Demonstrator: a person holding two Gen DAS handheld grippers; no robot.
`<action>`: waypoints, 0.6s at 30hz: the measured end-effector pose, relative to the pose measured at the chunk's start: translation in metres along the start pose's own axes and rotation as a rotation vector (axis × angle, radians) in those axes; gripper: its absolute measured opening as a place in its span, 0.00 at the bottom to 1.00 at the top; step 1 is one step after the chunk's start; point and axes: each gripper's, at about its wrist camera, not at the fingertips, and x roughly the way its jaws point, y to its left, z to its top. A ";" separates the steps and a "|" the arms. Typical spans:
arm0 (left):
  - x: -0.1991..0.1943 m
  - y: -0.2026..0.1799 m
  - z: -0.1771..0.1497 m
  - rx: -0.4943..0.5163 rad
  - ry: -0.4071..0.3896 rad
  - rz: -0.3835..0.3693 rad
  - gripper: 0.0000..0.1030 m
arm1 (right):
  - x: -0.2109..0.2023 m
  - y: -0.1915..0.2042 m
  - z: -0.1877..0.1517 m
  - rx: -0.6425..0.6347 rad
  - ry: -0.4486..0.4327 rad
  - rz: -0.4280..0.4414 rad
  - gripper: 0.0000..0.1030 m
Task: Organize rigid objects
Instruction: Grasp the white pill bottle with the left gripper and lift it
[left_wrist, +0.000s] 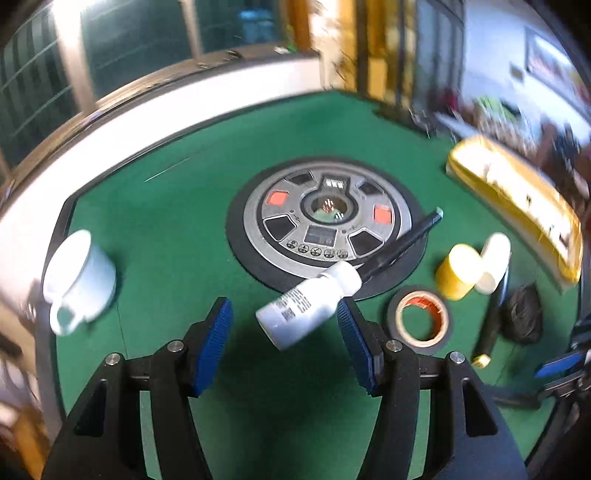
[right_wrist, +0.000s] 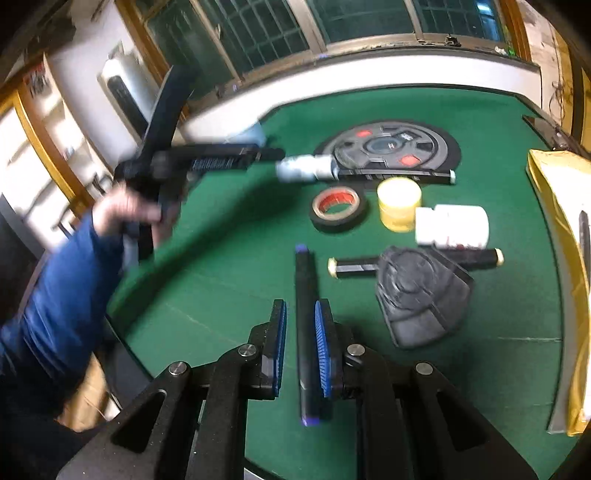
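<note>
Left wrist view: the left gripper (left_wrist: 284, 317) stands about half open over the green table (left_wrist: 177, 236). A white bottle (left_wrist: 308, 304) lies tilted between its blue pads; the right pad touches the bottle's side, the left pad is clear of it, so nothing is clamped. The bottle's cap end lies at the near rim of the round panel (left_wrist: 325, 221) in the table's middle. A black pen (left_wrist: 402, 245) lies slanted across the panel's right rim. Left of the panel, well apart, sits a white cup (left_wrist: 79, 282). Right of the panel sit a tape roll (left_wrist: 419, 319), a yellow jar (left_wrist: 458, 271) and a yellow envelope (left_wrist: 517, 206).

Right wrist view: the right gripper (right_wrist: 301, 339) is closed on a black marker (right_wrist: 306, 332), which runs forward past its fingertips. Near side of the panel (right_wrist: 391, 147) lie the tape roll (right_wrist: 338, 208), the jar (right_wrist: 399, 203), a white tub (right_wrist: 452, 225), and nearer still a black pouch (right_wrist: 421, 295) over a black tube (right_wrist: 354, 267). Left of the panel, a hand (right_wrist: 125, 210) in a blue sleeve (right_wrist: 62, 295) holds the left gripper (right_wrist: 229, 158), blurred, next to the bottle (right_wrist: 304, 168).
</note>
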 end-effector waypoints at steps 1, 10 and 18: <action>0.002 0.000 0.002 0.025 0.007 -0.004 0.57 | 0.001 0.002 -0.001 -0.012 0.022 -0.005 0.14; 0.016 -0.011 0.009 0.212 0.096 -0.129 0.56 | -0.003 0.020 0.004 -0.101 0.066 -0.084 0.21; 0.049 -0.027 0.006 0.378 0.178 -0.080 0.56 | -0.011 0.029 0.015 -0.153 0.056 -0.063 0.37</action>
